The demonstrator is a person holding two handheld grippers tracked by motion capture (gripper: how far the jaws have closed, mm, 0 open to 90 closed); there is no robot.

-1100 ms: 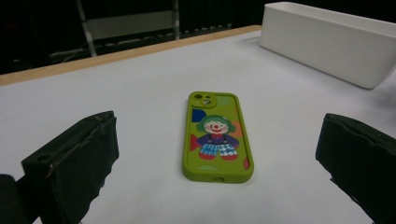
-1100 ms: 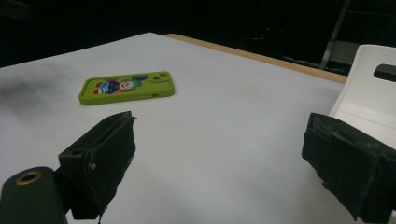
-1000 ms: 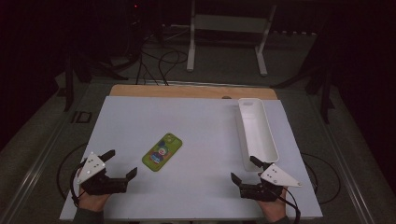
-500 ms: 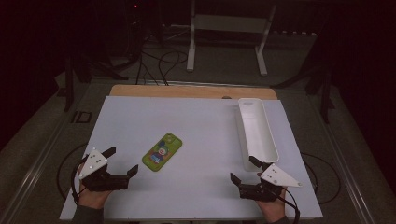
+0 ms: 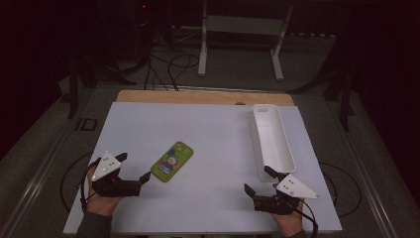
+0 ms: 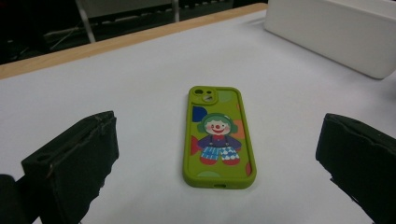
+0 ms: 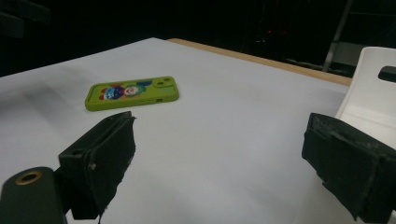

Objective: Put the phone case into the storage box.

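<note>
A phone in a green case with a clown picture (image 5: 172,161) (image 6: 216,136) (image 7: 132,93) lies flat on the white table, left of centre. My left gripper (image 5: 132,167) (image 6: 219,158) is open just left of the phone, its jaws wide apart and pointing at it, touching nothing. At the table's front right, beside the near end of a long white tray (image 5: 285,153) (image 6: 336,32) (image 7: 369,98), my right gripper (image 5: 259,181) (image 7: 219,158) is open as well, with nothing between its jaws.
The white mat (image 5: 213,134) covers a wooden tabletop whose far edge (image 5: 203,96) shows as a brown strip. Beyond the table stand a white metal frame (image 5: 242,29) and cables on a dark floor.
My left gripper has edged slightly toward the phone. The right gripper, phone and tray have stayed in place.
</note>
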